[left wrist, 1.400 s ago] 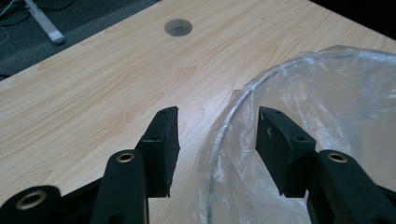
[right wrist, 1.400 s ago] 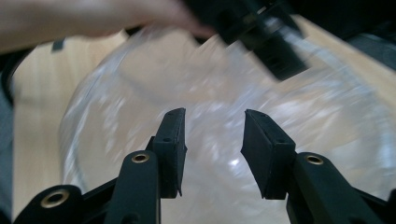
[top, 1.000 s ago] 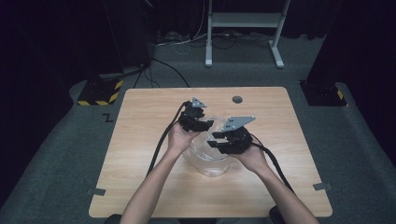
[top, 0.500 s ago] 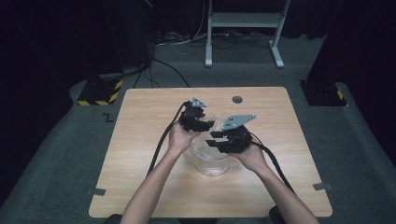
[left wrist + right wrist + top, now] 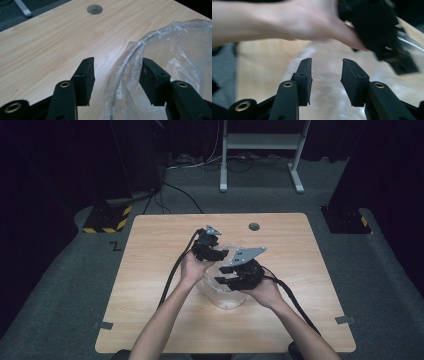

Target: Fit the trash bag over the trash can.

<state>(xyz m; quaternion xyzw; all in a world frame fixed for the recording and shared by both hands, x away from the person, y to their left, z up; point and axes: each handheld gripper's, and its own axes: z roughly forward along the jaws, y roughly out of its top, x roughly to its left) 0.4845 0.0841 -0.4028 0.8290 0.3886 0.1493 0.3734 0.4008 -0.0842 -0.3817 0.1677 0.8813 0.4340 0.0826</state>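
Observation:
A round clear container lined with a thin clear plastic bag stands mid-table. My left gripper is at its far-left rim. In the left gripper view the wire-like rim and the bag film run up between the jaws of that gripper, which stand apart without pressing, one outside and one behind the film. My right gripper hovers over the container's mouth, pointing left. Its jaws are open over blurred plastic with nothing between them. The other hand and its gripper show beyond them.
The container sits on a light wooden table that has a round cable hole near its far edge. Black cables trail from both grippers toward the near edge. Grey carpet, a stand's metal legs and a yellow-striped block surround the table.

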